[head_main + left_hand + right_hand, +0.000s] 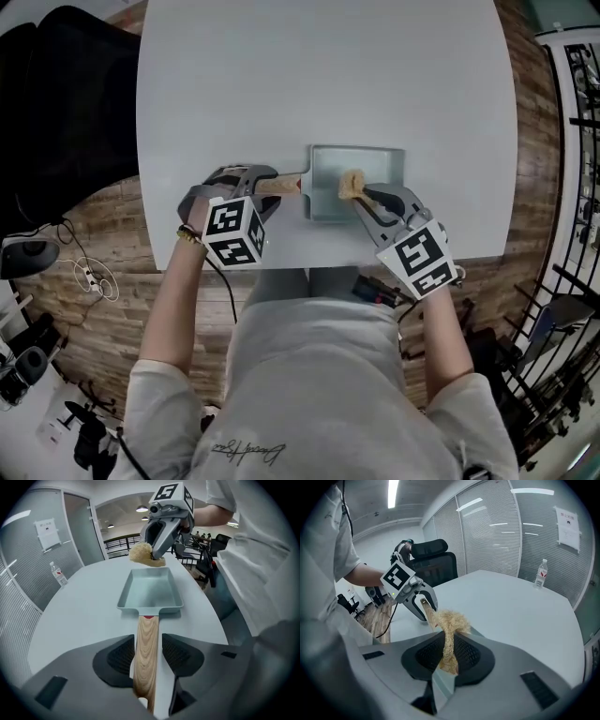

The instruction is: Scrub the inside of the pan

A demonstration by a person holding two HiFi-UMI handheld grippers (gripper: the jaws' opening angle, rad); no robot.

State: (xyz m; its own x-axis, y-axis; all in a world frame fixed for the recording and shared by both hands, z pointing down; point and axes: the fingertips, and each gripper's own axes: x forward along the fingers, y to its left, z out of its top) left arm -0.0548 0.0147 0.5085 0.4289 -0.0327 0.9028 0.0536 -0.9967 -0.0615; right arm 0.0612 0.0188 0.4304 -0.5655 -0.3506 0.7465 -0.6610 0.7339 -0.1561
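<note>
A pale teal rectangular pan (328,173) lies on the white table (328,84) near its front edge, with its wooden handle (278,185) pointing left. My left gripper (272,187) straddles that handle (146,644); its jaws stand open, with a gap on the right side. My right gripper (361,194) is shut on a tan fibrous scrubber (352,184), which hangs over the pan's right part. In the left gripper view the scrubber (143,554) hovers above the pan's (150,592) far rim. In the right gripper view the scrubber (450,625) is pinched between the pads.
A water bottle (58,574) stands far off on the table, also visible in the right gripper view as the bottle (541,573). A black office chair (66,112) stands at the table's left. Cables and gear lie on the wooden floor (94,281).
</note>
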